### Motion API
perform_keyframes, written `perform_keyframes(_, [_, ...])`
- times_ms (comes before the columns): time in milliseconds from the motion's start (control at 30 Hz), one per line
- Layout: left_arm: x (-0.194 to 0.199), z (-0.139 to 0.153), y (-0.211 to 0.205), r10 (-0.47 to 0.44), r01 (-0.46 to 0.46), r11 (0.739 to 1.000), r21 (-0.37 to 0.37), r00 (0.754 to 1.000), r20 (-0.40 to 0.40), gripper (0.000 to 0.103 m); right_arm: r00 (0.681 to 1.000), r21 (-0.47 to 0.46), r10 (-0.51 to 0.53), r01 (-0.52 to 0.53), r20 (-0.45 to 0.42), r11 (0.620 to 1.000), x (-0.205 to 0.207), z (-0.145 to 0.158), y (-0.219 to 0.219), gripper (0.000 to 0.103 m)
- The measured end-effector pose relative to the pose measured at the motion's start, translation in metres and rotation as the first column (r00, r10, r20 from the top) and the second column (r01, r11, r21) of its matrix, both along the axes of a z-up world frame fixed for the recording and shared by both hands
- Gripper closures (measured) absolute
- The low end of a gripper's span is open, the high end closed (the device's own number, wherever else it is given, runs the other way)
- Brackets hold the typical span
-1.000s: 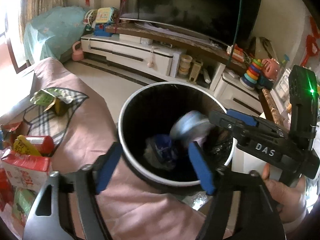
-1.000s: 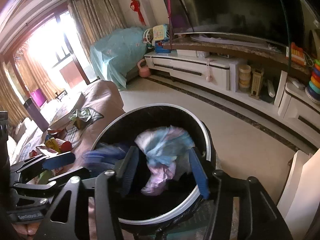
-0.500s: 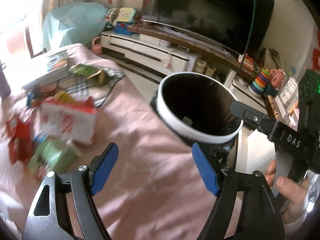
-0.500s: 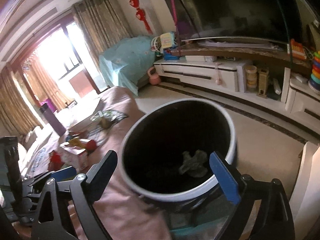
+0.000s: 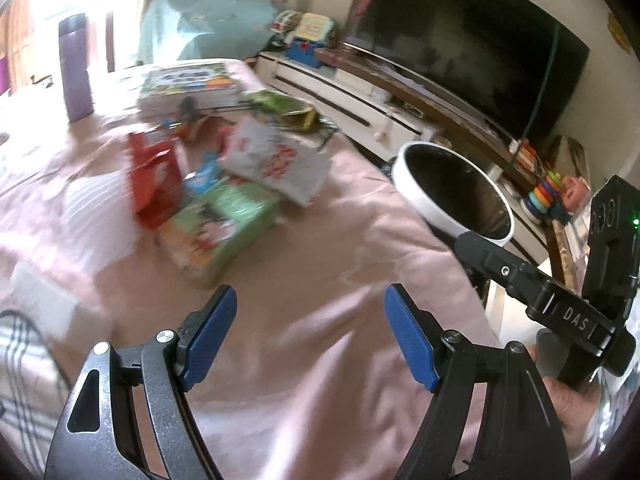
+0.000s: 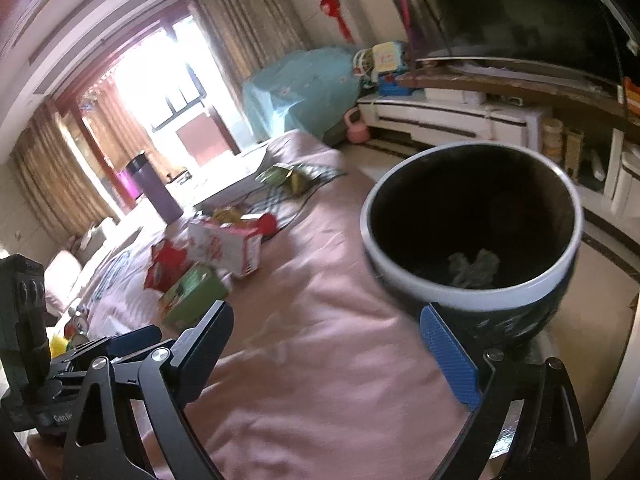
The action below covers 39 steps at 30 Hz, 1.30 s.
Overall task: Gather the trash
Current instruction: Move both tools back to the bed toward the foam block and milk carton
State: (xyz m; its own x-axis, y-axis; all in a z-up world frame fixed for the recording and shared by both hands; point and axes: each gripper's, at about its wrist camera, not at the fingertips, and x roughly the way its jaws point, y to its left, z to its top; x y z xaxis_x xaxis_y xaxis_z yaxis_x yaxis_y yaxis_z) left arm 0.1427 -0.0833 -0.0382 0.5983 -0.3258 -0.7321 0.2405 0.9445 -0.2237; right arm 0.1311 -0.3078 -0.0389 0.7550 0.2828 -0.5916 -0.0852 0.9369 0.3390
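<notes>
A black trash bin with a white rim [image 6: 472, 296] stands beside the pink-covered table; it also shows in the left wrist view [image 5: 448, 216]. Crumpled trash [image 6: 474, 266] lies at its bottom. On the pink cloth lie a white-and-red carton [image 5: 276, 162], a green box [image 5: 220, 228], a red packet [image 5: 154, 182] and a green wrapper [image 5: 286, 110]. My left gripper [image 5: 308, 338] is open and empty above bare cloth, short of the pile. My right gripper [image 6: 332, 356] is open and empty, its right finger by the bin's wall.
A purple flask [image 5: 76, 68] and a stack of books [image 5: 188, 84] stand at the table's far side. A TV [image 5: 468, 52] on a white cabinet [image 5: 348, 104] lines the wall behind the bin. A checked cloth [image 5: 20, 368] lies at the near left.
Both grippers let go of trash into the bin, opened, and drew back. The left one swung left toward the pile on the table; the right one moved back from the bin.
</notes>
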Motion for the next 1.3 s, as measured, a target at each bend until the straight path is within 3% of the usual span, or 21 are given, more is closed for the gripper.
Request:
perform_keyframes(500, [-0.034,0.001,0.08,0.201,-0.2,0.979,-0.027,0.98,0.012,0.025,0.991,-0.034,0.134,-0.134,-0.011,0.99,-0.004,-0.005,0.071,0.007])
perform_keyframes(667, [-0.039,0.005,0.104,0.291,-0.291,0.957,-0.015,0.956,0.02,0.025,0.986,-0.029,0.166,-0.167,-0.016,0.986,-0.002,-0.008,0.084,0.007])
perform_keyframes(800, [-0.031,-0.001,0.125,0.36,-0.361,0.932,-0.02,0.933,-0.018,0.025,0.982,-0.023,0.188,-0.189,-0.024,0.982,0.001,-0.01,0.098,0.007])
perform_keyframes(1133, [0.001,-0.02,0.147,0.406,-0.409,0.912,-0.019,0.91,-0.085,0.025,0.967,-0.007,0.248,-0.249,-0.059,0.969,0.026,-0.016,0.144,0.007])
perform_keyframes(1300, [0.01,-0.023,0.157,0.357,-0.362,0.931,-0.056,0.931,-0.081,0.027,0.958,-0.022,0.273,-0.276,-0.091,0.961,0.042,-0.023,0.166,0.007])
